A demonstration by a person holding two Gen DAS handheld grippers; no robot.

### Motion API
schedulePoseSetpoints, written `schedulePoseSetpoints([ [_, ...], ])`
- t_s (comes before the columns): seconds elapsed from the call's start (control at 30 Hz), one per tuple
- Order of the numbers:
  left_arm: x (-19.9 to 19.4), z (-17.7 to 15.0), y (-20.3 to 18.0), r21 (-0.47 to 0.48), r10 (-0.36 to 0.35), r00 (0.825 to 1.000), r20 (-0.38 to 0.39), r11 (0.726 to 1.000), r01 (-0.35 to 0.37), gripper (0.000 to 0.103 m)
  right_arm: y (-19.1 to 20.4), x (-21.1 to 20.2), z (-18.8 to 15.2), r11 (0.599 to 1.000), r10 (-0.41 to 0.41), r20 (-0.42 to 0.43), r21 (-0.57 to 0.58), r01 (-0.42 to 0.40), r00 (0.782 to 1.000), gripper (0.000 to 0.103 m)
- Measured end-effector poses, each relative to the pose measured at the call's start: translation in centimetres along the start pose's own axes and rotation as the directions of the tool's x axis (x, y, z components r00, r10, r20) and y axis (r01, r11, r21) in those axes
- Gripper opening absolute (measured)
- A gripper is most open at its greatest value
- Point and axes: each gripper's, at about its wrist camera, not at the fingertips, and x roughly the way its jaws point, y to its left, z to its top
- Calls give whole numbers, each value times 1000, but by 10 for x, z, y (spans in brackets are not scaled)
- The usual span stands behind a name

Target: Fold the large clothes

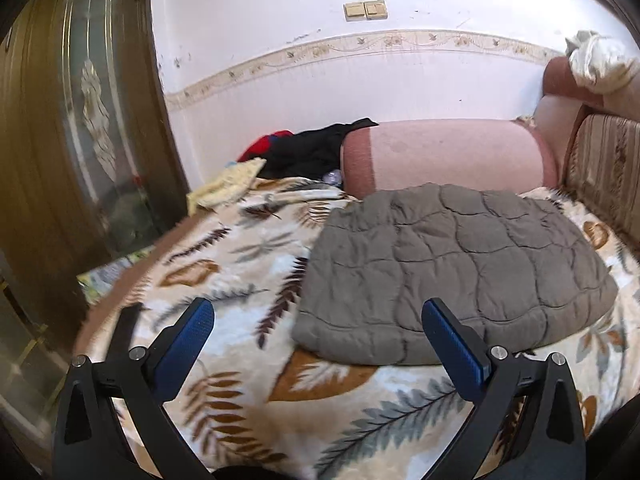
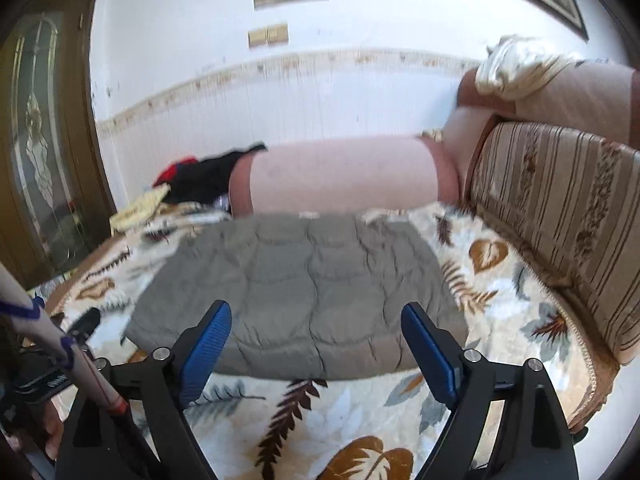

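A grey quilted garment (image 1: pixel 452 268) lies folded into a compact rectangle on the leaf-patterned blanket (image 1: pixel 240 264); it also shows in the right wrist view (image 2: pixel 304 288). My left gripper (image 1: pixel 316 316) is open and empty, held above the blanket at the garment's near left corner. My right gripper (image 2: pixel 316 322) is open and empty, hovering over the garment's near edge. Neither touches the cloth.
A pink bolster cushion (image 1: pixel 444 152) lies behind the garment against the wall. Black and red clothes (image 1: pixel 304 152) and a yellow cloth (image 1: pixel 228 186) sit at the back left. A striped sofa back (image 2: pixel 560 208) runs along the right. A wooden door (image 1: pixel 72 120) stands at left.
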Motion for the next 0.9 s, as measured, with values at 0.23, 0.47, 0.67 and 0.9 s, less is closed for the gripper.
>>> schedulePoseSetpoints([
  [0.23, -23, -1, 0, 2, -1, 999, 54, 1000, 1, 103, 14, -20, -6, 1000, -19, 48, -19, 20, 999, 95],
  [0.47, -19, -1, 3, -34, -26, 999, 32, 999, 27, 103, 29, -11, -21, 998, -29, 8, -64, 29, 1000, 96],
  [0.67, -2, -5, 7, -53, -14, 1000, -12, 999, 13, 103, 33, -4, -26, 997, -23, -3, -78, 23, 1000, 96],
  [0.9, 12, -12, 5, -51, -20, 998, -52, 999, 18, 103, 38, 6, -31, 995, -24, -33, -99, 21, 999, 96],
])
